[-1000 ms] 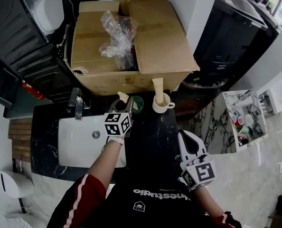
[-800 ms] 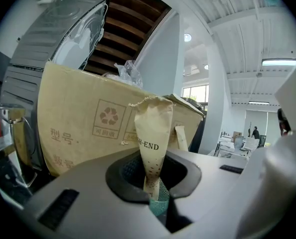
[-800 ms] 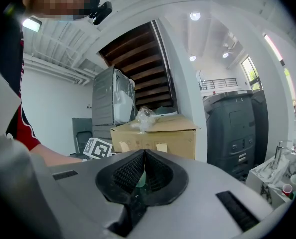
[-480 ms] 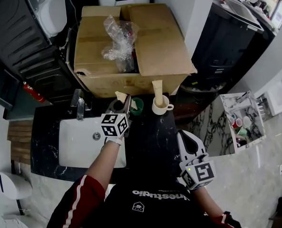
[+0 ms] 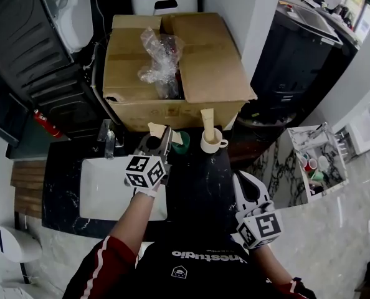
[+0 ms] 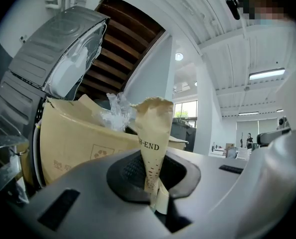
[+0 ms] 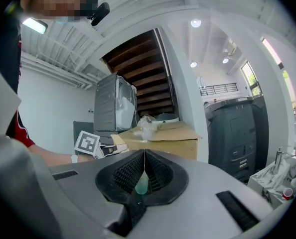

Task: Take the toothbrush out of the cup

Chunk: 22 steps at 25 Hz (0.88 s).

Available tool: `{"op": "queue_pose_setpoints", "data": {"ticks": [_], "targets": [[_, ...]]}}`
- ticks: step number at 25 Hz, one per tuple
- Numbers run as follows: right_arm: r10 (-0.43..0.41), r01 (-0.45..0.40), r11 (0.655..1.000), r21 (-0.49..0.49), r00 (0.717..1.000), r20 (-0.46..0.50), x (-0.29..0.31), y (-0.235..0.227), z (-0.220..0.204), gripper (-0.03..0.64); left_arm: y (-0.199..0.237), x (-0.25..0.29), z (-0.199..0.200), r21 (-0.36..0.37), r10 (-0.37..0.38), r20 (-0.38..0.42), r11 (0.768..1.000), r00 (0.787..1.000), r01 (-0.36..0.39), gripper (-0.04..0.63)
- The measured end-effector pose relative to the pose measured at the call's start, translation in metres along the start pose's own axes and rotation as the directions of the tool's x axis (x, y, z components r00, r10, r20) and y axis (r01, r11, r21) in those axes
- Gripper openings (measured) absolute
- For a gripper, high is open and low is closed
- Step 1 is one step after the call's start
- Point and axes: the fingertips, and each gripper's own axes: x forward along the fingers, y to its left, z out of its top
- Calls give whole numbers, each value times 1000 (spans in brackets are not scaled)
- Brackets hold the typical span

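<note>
Currently left tool (image 5: 162,136) clamped on paper-wrapped toothbrush (image 6: 153,128), just beside green cup (image 5: 182,139) — cardboard box (image 5: 172,67) close behind, white mug (image 5: 213,143) alongside, sink (image 5: 104,195) at left. Right tool (image 5: 242,182) shut, empty, over table (image 5: 200,179).

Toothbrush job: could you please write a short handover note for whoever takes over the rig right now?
Left gripper: shut on the paper-wrapped toothbrush, beside the green cup.
Right gripper: shut, empty, low on the right.
White cup: holds another wrapped brush, untouched.
Done: toothbrush gripped.
Left: I cannot tell whether its lower end is clear of the green cup, so probably lift it fully free.
</note>
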Motion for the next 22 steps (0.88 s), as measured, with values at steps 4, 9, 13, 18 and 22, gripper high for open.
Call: {"op": "queue_pose_setpoints", "data": {"ticks": [4, 9, 13, 18, 22], "targets": [[7, -7, 1000, -6, 1000, 19, 1, 4, 8, 37, -15, -19, 26, 8, -57, 38, 998, 998, 57, 32], [30, -29, 999, -14, 998, 49, 3, 12, 20, 38, -32, -49, 53, 28, -109, 50, 994, 993, 107, 29], [51, -50, 999, -18, 997, 61, 6, 21, 26, 37, -42, -78, 66, 7, -139, 61, 990, 988, 139, 29], [76, -75, 997, -17, 995, 69, 9, 33, 29, 37, -51, -112, 67, -3, -135, 49, 991, 990, 135, 29], [87, -87, 996, -6, 994, 62, 12, 37, 27, 37, -45, -136, 57, -17, -142, 39, 990, 989, 143, 29]]}}
